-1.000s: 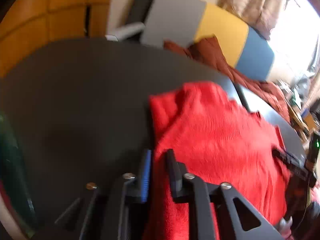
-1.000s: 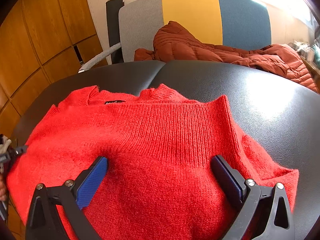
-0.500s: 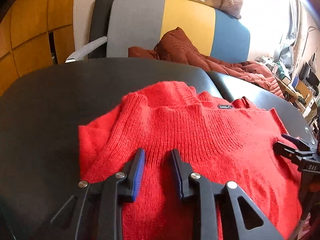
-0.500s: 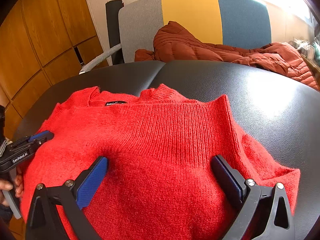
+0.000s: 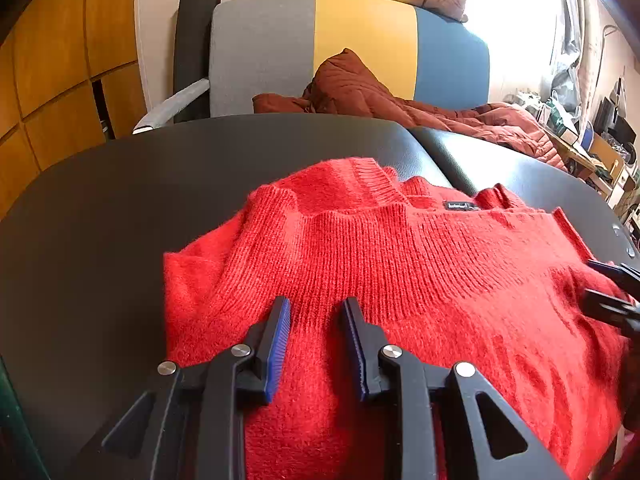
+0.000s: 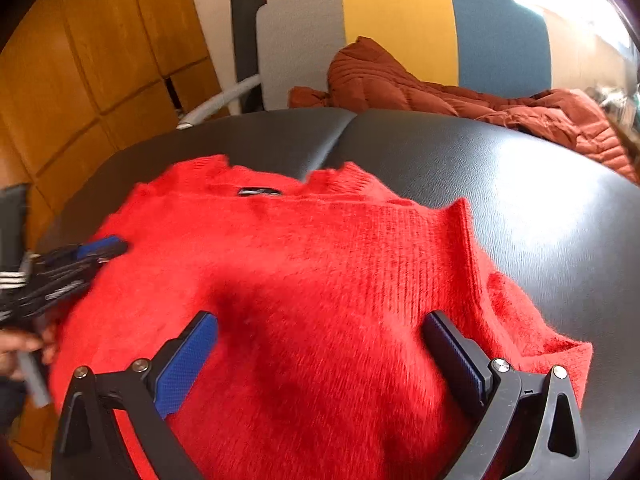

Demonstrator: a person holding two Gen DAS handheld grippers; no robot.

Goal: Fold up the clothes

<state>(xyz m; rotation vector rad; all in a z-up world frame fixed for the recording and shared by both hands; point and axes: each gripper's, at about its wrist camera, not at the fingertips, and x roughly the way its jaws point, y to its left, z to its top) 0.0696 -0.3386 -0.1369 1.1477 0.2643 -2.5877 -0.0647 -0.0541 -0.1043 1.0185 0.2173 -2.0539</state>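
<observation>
Red sweater (image 5: 400,280) fuzzy, soft knit, ribbed band across middle, small black label (image 5: 458,206) at neck. Lies folded on black shiny leather-look table (image 5: 120,220), centre of frame. Neck points to far edge, top of frame; long side runs left to right. My left gripper (image 5: 314,312) low centre, blue pads, jaws just been opening, part open over knit, nothing pinched. My right gripper (image 6: 320,332) wide open over sweater, holding nothing. Puffy brown jacket (image 6: 400,80) on striped chair (image 6: 400,20) behind.
</observation>
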